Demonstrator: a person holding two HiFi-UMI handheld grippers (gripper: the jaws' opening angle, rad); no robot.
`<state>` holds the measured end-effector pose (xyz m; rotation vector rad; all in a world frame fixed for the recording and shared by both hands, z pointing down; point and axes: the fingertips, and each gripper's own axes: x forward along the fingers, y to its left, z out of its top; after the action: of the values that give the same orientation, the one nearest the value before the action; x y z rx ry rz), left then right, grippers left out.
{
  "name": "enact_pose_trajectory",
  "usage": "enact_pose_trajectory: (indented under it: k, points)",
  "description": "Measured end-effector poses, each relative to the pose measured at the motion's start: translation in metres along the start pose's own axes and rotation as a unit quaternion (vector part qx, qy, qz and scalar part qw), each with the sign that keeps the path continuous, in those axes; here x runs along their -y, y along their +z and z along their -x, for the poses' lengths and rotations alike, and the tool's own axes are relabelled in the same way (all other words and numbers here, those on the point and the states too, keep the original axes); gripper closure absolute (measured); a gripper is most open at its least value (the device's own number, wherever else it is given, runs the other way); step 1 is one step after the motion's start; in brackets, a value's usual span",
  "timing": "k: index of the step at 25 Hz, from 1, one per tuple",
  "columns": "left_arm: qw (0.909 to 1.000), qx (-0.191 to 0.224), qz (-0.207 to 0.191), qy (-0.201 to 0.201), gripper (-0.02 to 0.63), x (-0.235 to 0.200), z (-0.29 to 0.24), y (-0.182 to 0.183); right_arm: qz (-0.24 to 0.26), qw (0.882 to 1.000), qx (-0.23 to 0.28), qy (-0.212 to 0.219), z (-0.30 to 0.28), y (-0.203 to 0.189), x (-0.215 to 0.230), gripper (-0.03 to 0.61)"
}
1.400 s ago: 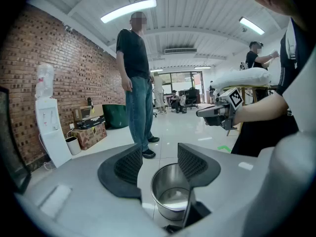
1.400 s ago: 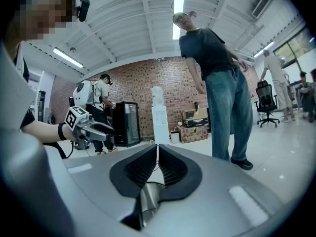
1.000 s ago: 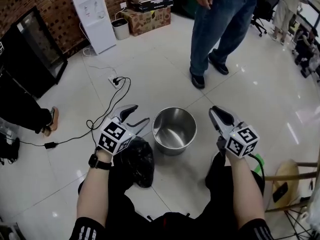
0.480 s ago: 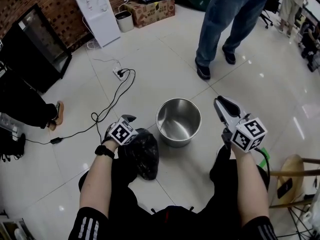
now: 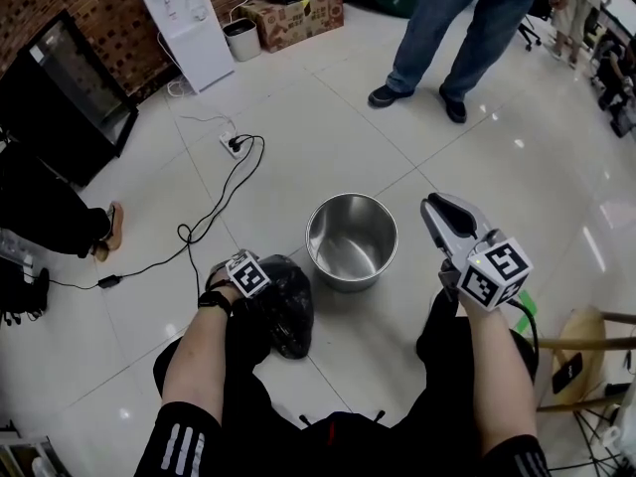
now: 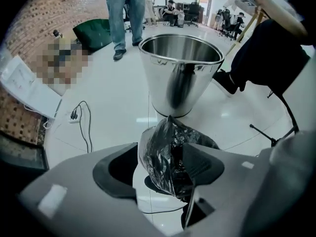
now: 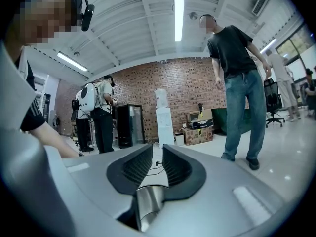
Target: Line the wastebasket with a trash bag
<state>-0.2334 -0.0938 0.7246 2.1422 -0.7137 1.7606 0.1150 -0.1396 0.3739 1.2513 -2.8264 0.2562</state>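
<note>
Black bag (image 5: pixel 283 306), beside wastebasket (image 5: pixel 350 199), inside left tool (image 6: pixel 163 166) just opened wide | right tool (image 5: pixel 434 210) slit-open, empty

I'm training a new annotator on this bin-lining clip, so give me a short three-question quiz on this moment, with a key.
1. Where is the black trash bag? A) inside the wastebasket B) on the floor beside it C) draped over its rim
2. True or false: the left gripper is clamped shut on the bag.
3. What does the wastebasket hold?
Key: 1 B. 2 False: its jaws, which have just been opening, stand wide with the bag between them. 3 Nothing; it is empty and unlined.
</note>
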Motion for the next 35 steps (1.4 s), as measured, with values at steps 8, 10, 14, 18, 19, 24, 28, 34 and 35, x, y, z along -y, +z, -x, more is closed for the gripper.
enact_pose_trajectory:
  k: [8, 10, 14, 18, 19, 24, 28, 34, 35]
  points:
    - [0.9995, -0.03, 0.002, -0.01, 0.343, 0.001, -0.033, -0.017, 0.005, 1.0, -0.006, 0.004, -0.006, -0.002, -0.005, 0.508]
    - [0.9994, -0.035, 0.004, -0.007, 0.374, 0.001, -0.038, -0.022, 0.007, 1.0, -0.008, 0.006, -0.007, -0.003, -0.006, 0.508]
    - [0.9992, -0.037, 0.0, 0.014, 0.492, -0.005, -0.044, -0.025, 0.008, 1.0, -0.011, 0.009, -0.008, -0.004, -0.008, 0.508]
    - [0.9993, -0.014, 0.013, 0.032, 0.609, -0.013, -0.034, -0.016, 0.011, 1.0, -0.015, 0.012, -0.011, -0.006, -0.01, 0.508]
    - [0.9994, -0.005, 0.015, 0.031, 0.609, -0.013, -0.029, -0.012, 0.012, 1.0, -0.017, 0.013, -0.012, -0.008, -0.011, 0.508]
    - [0.9989, 0.031, 0.015, 0.031, 0.61, -0.014, 0.009, 0.008, 0.005, 0.998, -0.038, 0.044, -0.02, -0.026, -0.025, 0.489]
    - [0.997, 0.063, 0.002, 0.044, 0.61, -0.01, 0.054, 0.03, 0.016, 0.995, -0.069, 0.067, -0.028, -0.046, -0.046, 0.462]
    - [0.9903, 0.12, -0.037, 0.06, 0.61, 0.006, 0.125, 0.065, 0.033, 0.991, -0.09, 0.094, -0.031, -0.062, -0.076, 0.442]
    - [0.9885, 0.131, -0.038, 0.066, 0.61, 0.008, 0.138, 0.071, 0.04, 0.99, -0.094, 0.099, -0.031, -0.065, -0.082, 0.439]
